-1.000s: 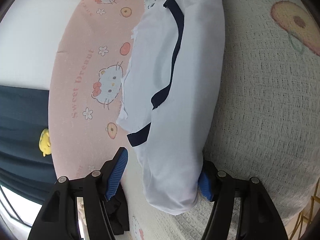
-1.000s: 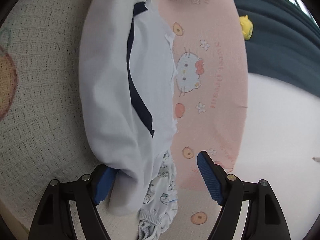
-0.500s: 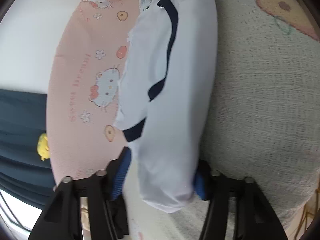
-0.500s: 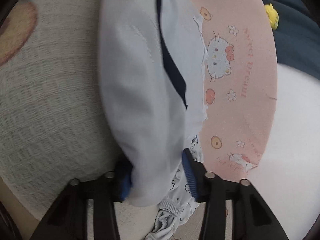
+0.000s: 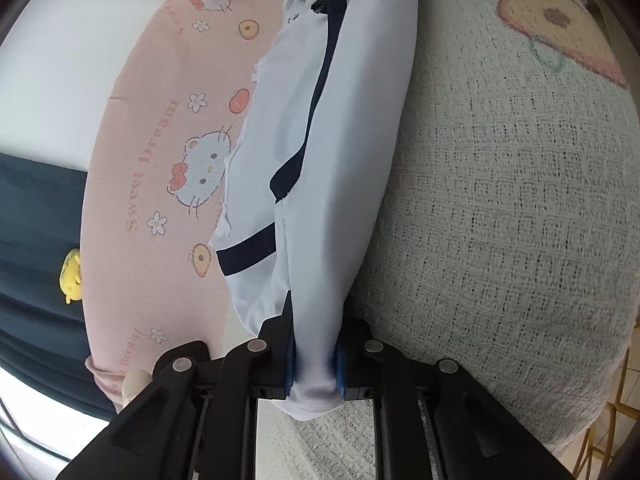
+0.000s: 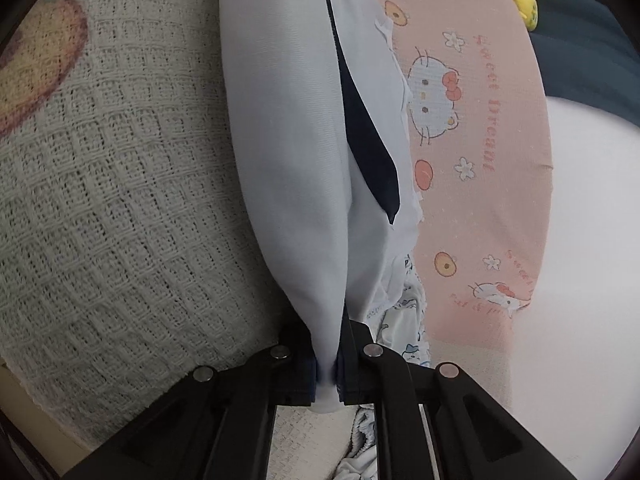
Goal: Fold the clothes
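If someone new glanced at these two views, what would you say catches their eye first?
First, the pale blue-white garment with navy trim running up the middle of both views, each end pinched as the jaws of the left gripper and right gripper close on it. Next, the pink cartoon-cat printed cloth beside it, opposite the cream waffle-knit blanket.

The left gripper [image 5: 314,364] sits at the bottom centre of its frame, its black arms drawn close, jaws closing with blue pads pressed on white cloth bunched between them. The right gripper [image 6: 329,374] sits at the bottom centre of its own frame, angled downward, jaws likewise closing and pinching a fold of white cloth.
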The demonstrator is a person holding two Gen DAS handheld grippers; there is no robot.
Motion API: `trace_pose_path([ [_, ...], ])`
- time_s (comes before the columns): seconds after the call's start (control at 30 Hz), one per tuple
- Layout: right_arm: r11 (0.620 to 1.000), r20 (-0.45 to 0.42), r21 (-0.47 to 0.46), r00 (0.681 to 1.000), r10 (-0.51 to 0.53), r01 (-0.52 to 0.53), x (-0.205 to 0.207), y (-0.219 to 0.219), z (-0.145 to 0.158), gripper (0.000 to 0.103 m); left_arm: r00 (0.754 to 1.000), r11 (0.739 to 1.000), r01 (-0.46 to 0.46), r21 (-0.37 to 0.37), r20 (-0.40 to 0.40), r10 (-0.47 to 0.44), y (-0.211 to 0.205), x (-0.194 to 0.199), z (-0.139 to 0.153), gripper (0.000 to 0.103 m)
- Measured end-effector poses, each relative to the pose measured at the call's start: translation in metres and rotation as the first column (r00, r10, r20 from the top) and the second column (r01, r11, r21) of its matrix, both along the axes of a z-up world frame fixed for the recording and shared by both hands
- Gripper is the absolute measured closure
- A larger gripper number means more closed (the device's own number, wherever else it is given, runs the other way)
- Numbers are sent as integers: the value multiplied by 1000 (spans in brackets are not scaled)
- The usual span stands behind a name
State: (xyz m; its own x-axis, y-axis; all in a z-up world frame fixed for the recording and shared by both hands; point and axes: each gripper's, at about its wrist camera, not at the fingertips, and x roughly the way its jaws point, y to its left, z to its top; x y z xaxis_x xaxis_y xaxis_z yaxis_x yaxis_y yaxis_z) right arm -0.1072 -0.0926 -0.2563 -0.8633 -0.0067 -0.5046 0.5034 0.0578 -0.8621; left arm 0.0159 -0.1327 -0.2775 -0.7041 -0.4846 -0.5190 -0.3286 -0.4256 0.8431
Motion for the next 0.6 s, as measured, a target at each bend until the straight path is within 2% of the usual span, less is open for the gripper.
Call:
trace_pose_path([
  [0.23,993,-31,108,999,-32,36,12,2,-10,93,997,998,56,-26,48,-55,-2,0,2,92],
  [0.33,985,-36,162,998,-47,52,10,-3,-12,94,995,998,68,5,68,-68,-6,0,8,91],
  [0.43,976,4,207,998,-69,67,9,-8,-8,94,993,996,65,54,95,-69,-13,0,16,91],
  [0.53,976,107,190,986,-125,103,5,-15,9,94,987,985,21,169,152,-47,-23,-6,32,91],
  [0.6,977,179,155,969,-170,143,-1,-18,21,94,980,964,-24,266,196,-30,-33,-13,43,91],
])
